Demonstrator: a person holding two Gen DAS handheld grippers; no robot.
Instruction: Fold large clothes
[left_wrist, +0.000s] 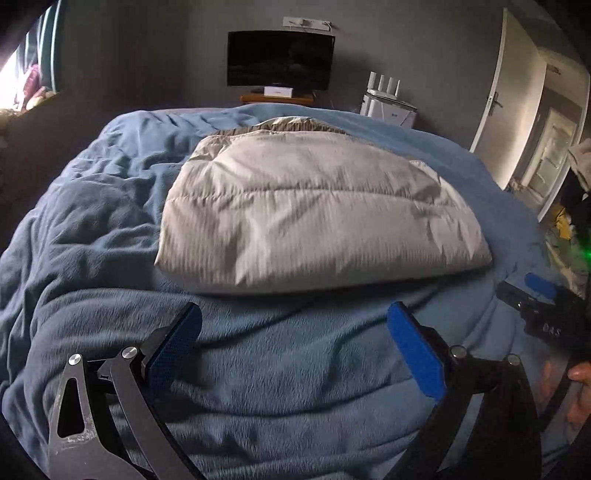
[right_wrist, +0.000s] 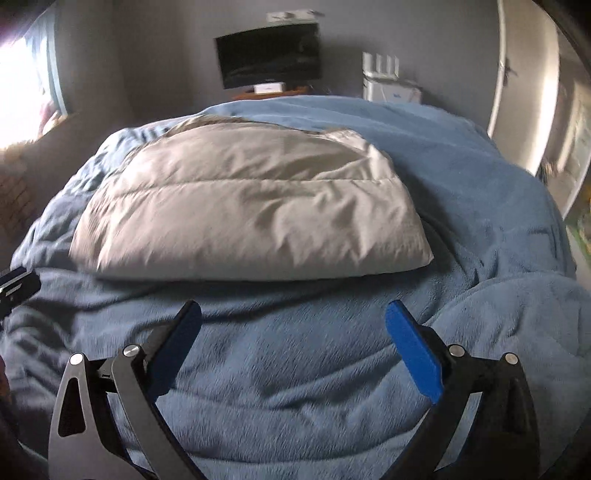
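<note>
A puffy grey quilted garment (left_wrist: 314, 206) lies folded into a thick rectangle on the blue fleece blanket (left_wrist: 280, 369) that covers the bed. It also shows in the right wrist view (right_wrist: 251, 210), left of centre. My left gripper (left_wrist: 295, 317) is open and empty, hovering over the blanket just short of the garment's near edge. My right gripper (right_wrist: 293, 314) is open and empty too, also a little short of the near edge. The right gripper's blue-padded tip (left_wrist: 539, 288) shows at the right of the left wrist view.
A dark TV (left_wrist: 280, 59) stands on a wooden shelf against the grey far wall, with a white router (left_wrist: 384, 92) on a box beside it. A white door (left_wrist: 517, 96) stands open at the right. A bright window (right_wrist: 18, 88) is at the left.
</note>
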